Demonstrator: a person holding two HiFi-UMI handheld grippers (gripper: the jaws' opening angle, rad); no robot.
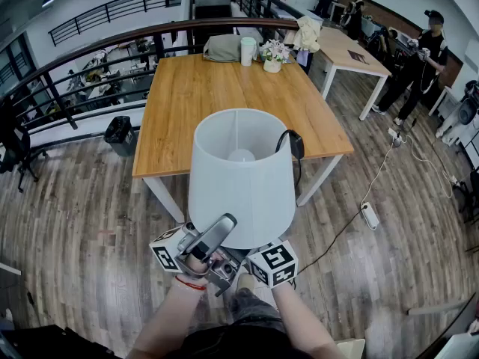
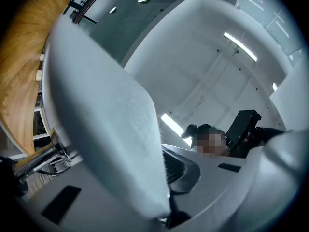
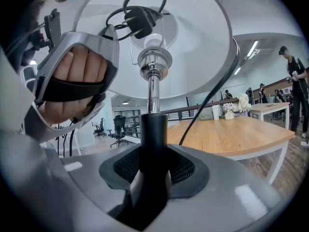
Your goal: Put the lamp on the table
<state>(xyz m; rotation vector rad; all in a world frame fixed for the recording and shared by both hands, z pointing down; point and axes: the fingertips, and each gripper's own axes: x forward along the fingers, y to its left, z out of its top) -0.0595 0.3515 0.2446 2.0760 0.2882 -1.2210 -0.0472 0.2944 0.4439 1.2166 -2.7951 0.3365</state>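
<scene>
The lamp (image 1: 241, 178) is not yet on the table (image 1: 224, 88). It hangs in the air over the wooden floor, just short of the table's near edge, held upright close to the person's body. The right gripper (image 3: 153, 168) is clamped on the black lower part of the stem (image 3: 153, 129), which fills the space between its jaws. The left gripper (image 1: 218, 230) points steeply upward, and its narrow jaws pinch the bottom rim of the white shade (image 2: 111, 129), with the fabric wall running straight between the pads. That second hold looks like the weak one: a shade is thin and springy, so any weight taken there could dent it or twist it on its fitting. The stem grip ought to carry the load. The black cord (image 1: 293, 144) is bundled over the top of the shade, plug and all, with a length trailing down the right side. I judge it could slide off during the lift and catch on the table's near edge, tugging the lamp sideways. The base is out of sight below the shade, so clearing that edge is partly guesswork, and a low approach could knock the base against the tabletop. The far edge carries a cup (image 1: 248, 51) and a flower pot (image 1: 273, 57), well clear of any likely landing spot.
</scene>
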